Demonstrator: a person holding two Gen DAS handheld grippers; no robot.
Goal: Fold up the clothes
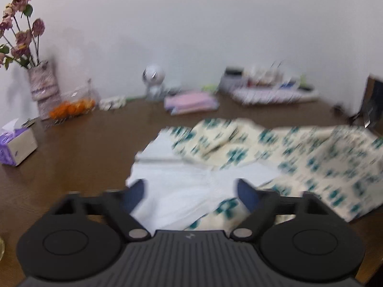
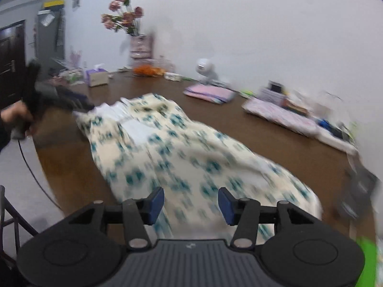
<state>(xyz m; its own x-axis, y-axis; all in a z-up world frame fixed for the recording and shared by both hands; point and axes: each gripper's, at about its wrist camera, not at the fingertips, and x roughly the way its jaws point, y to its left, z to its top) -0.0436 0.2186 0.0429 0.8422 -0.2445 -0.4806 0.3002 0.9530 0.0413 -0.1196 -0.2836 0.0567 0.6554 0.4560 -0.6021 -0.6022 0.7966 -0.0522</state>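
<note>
A cream garment with a teal flower print (image 1: 299, 150) lies spread on the brown table (image 1: 79, 143), its white inner lining (image 1: 191, 181) turned up at the near left end. My left gripper (image 1: 191, 191) hovers over that white part with its jaws wide apart and nothing clamped between them. In the right wrist view the same garment (image 2: 182, 148) stretches away across the table. My right gripper (image 2: 191, 203) stands open above its near end, no cloth between the blue pads (image 2: 156, 202). The left gripper (image 2: 59, 98), held by a hand, is at the garment's far left end.
Along the wall stand a vase of dried roses (image 1: 43, 83), a bowl of oranges (image 1: 71, 108), a tissue box (image 1: 18, 146), a small white camera (image 1: 154, 81), a folded pink cloth (image 1: 191, 101) and a cluttered tray (image 1: 270, 91). A chair (image 2: 9, 222) stands at the table's left edge.
</note>
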